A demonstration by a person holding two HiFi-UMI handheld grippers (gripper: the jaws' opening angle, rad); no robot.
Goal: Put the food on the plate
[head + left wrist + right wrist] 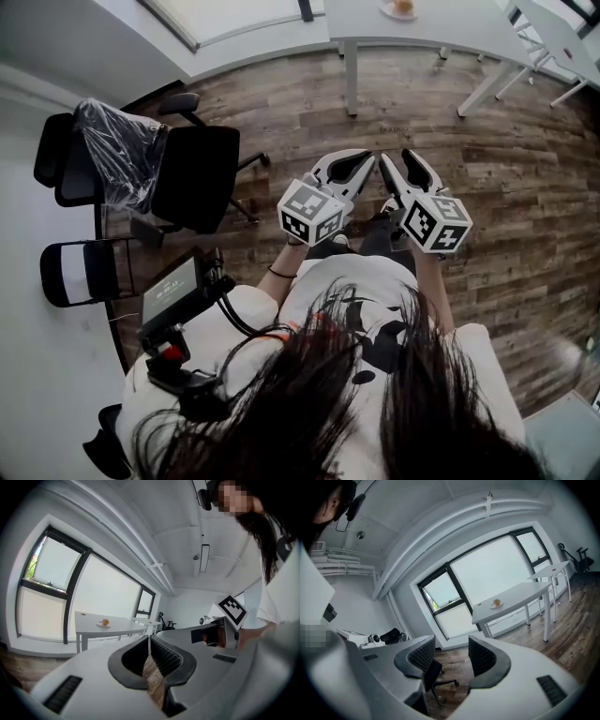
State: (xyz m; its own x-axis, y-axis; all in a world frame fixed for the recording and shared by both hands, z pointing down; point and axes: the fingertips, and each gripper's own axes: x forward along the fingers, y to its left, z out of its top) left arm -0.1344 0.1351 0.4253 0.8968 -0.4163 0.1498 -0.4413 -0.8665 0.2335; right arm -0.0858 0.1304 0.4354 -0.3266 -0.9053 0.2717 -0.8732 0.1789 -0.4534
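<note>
- Plainly, the left gripper (149, 640) is clenched tip to tip on nothing, held nearly level, likely a carrying pose.
- The right gripper (451, 641) has its fingers apart, empty too.
- Far beyond both sets of fingertips, the food (497, 602) sits on the plate (491, 606) on the table (520, 596); too small to identify.

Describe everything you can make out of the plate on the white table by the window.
The plate is small, round and pale, and lies flat on the white table, partway along its top on the side nearer the window. One small orange-brown piece of food rests on it. Nothing else touches it. It is too far off to tell its material or any pattern.
</note>
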